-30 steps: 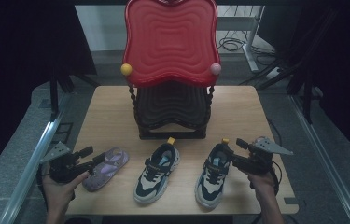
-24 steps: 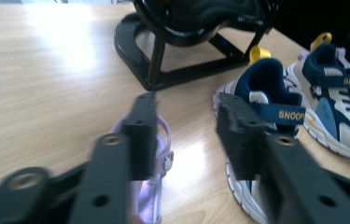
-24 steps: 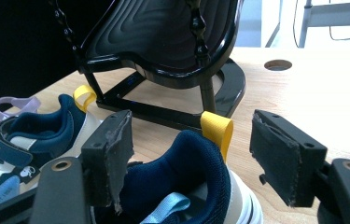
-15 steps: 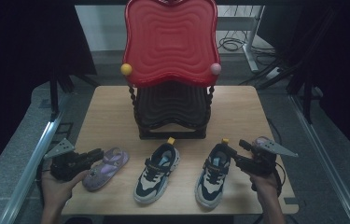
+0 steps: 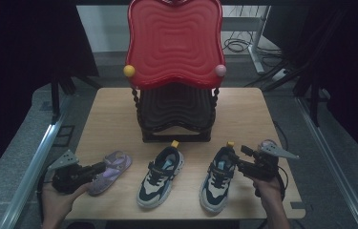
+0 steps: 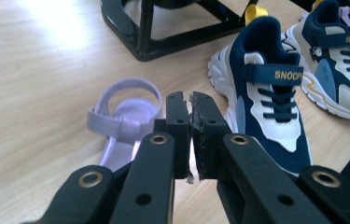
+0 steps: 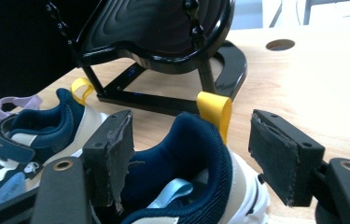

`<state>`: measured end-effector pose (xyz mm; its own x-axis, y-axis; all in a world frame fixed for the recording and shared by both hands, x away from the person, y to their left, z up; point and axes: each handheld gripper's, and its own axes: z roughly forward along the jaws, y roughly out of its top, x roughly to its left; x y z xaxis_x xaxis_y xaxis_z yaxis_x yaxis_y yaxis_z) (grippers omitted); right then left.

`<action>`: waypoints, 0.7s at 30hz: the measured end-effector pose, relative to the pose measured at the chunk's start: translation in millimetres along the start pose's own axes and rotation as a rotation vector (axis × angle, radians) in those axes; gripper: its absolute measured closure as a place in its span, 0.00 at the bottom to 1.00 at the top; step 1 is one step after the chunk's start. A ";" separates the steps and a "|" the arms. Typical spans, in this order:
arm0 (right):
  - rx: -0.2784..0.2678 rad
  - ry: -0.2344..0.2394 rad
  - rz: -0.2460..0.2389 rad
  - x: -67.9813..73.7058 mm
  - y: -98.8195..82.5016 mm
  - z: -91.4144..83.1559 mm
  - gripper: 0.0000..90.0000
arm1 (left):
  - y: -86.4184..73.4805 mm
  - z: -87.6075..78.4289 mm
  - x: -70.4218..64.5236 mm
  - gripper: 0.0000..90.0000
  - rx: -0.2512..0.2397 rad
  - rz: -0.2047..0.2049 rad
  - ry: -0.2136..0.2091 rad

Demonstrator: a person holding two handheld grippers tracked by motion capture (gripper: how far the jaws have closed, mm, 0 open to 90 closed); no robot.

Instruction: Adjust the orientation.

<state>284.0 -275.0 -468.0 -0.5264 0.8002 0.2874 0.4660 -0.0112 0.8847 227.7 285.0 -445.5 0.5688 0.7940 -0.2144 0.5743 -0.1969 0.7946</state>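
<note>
A purple sandal (image 5: 114, 162) (image 6: 116, 126) lies at the table's front left. My left gripper (image 5: 101, 167) (image 6: 190, 98) lies over its right edge. Its jaws have just been closing and now stand shut, pads almost touching; whether they pinch the sandal's edge I cannot tell. A navy and white sneaker (image 5: 160, 176) (image 6: 270, 88) sits at the front middle. Its mate (image 5: 217, 179) (image 7: 186, 158), with a yellow heel tab, sits to the right. My right gripper (image 5: 236, 157) (image 7: 191, 140) is open, one pad on each side of that shoe's heel.
A shoe rack with a wavy red top tray (image 5: 174, 40) and black lower shelves (image 5: 176, 112) stands at the middle back of the wooden table (image 5: 114, 109). Its black base (image 6: 172, 37) (image 7: 163, 28) is just beyond the shoes. Bare wood lies left and right of the rack.
The left gripper's jaws have gone from wide open to shut at the sandal, and the hand has shifted slightly. The right gripper and both sneakers have stayed where they were.
</note>
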 end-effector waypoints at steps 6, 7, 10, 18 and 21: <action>0.016 -0.001 0.009 -1.0 -2.5 2.0 0.35 | -15.7 7.6 1.9 0.99 0.033 -0.026 -0.019; 0.019 -0.004 0.009 -0.7 -2.9 2.6 0.35 | -15.7 7.6 1.9 0.99 0.033 -0.026 -0.019; 0.024 -0.006 0.005 -0.1 -3.6 3.6 0.35 | -21.0 10.1 1.8 1.00 0.049 -0.030 -0.033; 0.040 -0.014 0.013 0.2 -6.8 5.6 0.34 | -34.5 13.7 -0.1 1.00 0.103 -0.032 -0.036; 0.042 -0.017 0.014 -0.1 -7.3 5.1 0.34 | -39.0 16.3 -3.2 1.00 0.129 -0.024 -0.035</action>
<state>284.3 -271.9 -476.4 -0.5076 0.8103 0.2929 0.5032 0.0028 0.8642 213.1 280.7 -485.0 0.5730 0.7794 -0.2535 0.6575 -0.2524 0.7100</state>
